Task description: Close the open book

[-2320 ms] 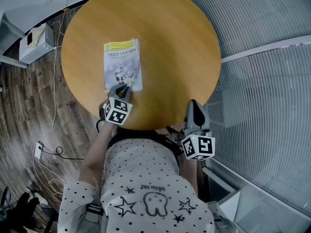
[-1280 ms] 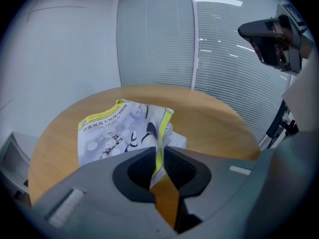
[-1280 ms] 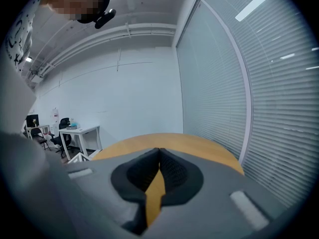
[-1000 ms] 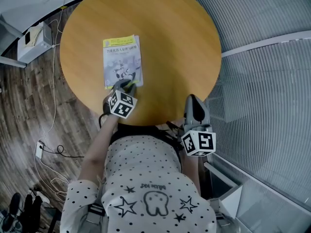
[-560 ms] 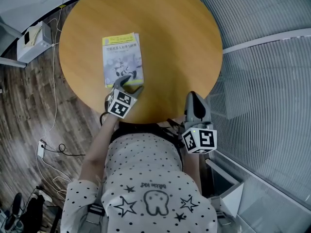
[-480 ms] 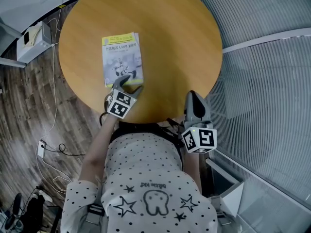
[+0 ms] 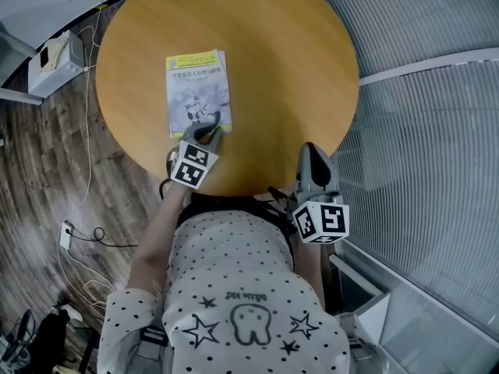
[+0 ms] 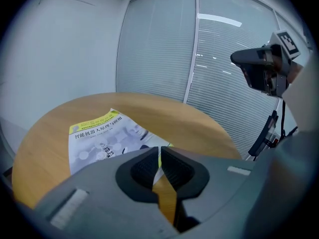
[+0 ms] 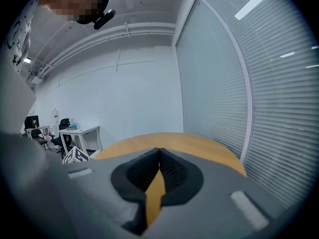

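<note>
Leftmost, a white box (image 7: 53, 62) sits on the wood floor (image 7: 47, 154) beside the round wooden table (image 7: 288, 61). On the table's left half lies the book (image 7: 198, 92), closed and flat, cover up, with its yellow band along the far edge. The left gripper (image 7: 210, 129) is right at the book's near right corner, its tips over that corner. Its jaws have just been closing and now stand almost together, with only a hairline slit between them. Nothing seems caught there, though the slit is too thin to be sure. Further right, the right gripper (image 7: 311, 153) is held at the table's near edge, well apart from the book, its jaws closed tip to tip on nothing. Slatted blinds (image 7: 421, 131) fill the right side.
</note>
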`<state>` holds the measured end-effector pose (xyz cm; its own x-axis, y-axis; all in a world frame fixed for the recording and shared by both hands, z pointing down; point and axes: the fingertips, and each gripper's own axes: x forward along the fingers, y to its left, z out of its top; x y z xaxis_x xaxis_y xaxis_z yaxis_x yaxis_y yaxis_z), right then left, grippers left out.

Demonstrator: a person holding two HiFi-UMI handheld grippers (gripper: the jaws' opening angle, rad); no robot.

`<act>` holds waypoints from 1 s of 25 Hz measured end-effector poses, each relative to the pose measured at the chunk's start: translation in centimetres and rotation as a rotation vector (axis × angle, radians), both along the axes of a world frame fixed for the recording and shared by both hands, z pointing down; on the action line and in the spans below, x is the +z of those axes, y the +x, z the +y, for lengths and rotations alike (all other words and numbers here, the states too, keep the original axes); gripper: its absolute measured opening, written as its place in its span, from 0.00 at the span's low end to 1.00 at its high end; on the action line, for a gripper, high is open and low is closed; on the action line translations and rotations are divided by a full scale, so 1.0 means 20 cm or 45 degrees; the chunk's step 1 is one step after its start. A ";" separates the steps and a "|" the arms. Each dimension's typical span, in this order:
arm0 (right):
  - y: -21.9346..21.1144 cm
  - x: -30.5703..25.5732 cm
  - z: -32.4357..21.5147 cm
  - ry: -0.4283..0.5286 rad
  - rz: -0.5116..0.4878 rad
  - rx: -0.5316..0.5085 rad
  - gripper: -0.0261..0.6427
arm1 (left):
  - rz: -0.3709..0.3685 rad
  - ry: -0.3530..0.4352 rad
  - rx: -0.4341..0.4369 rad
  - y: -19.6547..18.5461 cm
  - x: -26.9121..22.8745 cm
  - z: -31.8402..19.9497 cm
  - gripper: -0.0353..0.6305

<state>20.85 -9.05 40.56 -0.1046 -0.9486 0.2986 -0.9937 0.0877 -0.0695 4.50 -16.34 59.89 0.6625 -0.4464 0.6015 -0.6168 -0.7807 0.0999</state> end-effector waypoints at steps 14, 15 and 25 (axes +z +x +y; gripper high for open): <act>-0.03 -0.04 -0.02 0.033 0.007 -0.037 0.04 | 0.151 0.224 -0.253 -0.18 -0.42 -0.15 0.07; -0.03 -0.04 -0.02 0.036 0.010 -0.044 0.04 | 0.166 0.256 -0.275 -0.20 -0.48 -0.17 0.07; -0.12 -0.05 -0.09 0.066 -0.002 -0.132 0.04 | 0.324 0.587 -0.537 -0.48 -1.10 -0.27 0.06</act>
